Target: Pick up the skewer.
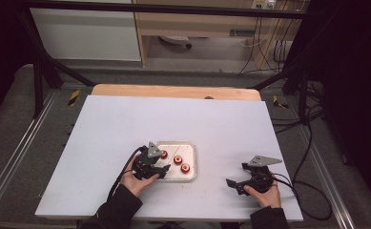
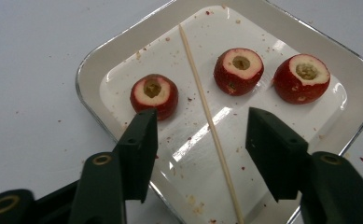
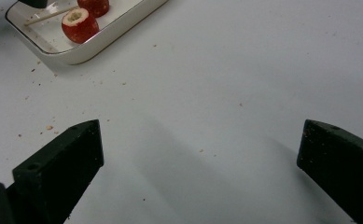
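thin wooden skewer (image 2: 207,116) lying flat in tray, between cored red fruits (image 2: 239,70)

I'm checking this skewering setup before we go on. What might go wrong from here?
The thin skewer lies flat on the glossy tray between the left gripper jaws; it may slip or roll as they pinch. The cored red fruits look round and may roll if nudged.

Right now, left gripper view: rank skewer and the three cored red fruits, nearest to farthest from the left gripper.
1. Wooden skewer, lying on the tray between the jaws of the left gripper, untouched.
2. Left fruit, just past the left jaw tip.
3. Middle fruit, beyond the skewer.
4. Right fruit, farthest, toward the tray's right rim.
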A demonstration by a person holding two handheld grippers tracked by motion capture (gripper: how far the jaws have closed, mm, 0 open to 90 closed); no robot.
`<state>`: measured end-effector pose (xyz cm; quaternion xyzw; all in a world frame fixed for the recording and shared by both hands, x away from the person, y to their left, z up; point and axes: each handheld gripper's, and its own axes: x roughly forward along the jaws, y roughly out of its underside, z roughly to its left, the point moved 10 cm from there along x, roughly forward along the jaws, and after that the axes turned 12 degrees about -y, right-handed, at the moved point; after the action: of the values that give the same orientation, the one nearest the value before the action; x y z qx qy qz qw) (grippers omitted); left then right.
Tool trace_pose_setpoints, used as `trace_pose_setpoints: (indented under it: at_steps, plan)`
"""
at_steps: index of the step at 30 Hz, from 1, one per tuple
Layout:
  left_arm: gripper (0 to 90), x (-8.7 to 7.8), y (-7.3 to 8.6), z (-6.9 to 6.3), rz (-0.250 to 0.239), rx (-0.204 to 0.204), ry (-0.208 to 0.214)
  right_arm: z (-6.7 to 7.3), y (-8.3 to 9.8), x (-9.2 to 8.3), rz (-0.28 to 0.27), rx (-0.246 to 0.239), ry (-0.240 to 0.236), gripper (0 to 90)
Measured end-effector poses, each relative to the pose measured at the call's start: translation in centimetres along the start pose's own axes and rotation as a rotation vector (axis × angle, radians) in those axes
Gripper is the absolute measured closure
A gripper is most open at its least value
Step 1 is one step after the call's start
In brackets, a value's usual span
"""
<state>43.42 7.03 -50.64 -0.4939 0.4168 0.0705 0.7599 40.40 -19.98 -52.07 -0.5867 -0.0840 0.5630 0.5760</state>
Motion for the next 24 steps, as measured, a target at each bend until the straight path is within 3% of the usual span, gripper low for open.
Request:
trace_pose_setpoints:
  at_steps: [8, 17, 24]
  plan:
    - [62.6, 0.3, 0.29, -0.54, 0.008, -0.021, 0.018, 0.0, 0.02, 0.0, 0.002, 0.001, 0.0, 1.0]
    - [72.3, 0.69, 0.48, -0.75, 0.006, -0.041, 0.009, -0.01, 0.02, 0.04, 0.003, 0.002, 0.0, 1.0]
    - [78.2, 0.78, 0.54, -0.75, -0.004, -0.053, -0.039, 0.03, 0.03, 0.06, 0.003, 0.005, -0.002, 1.0]
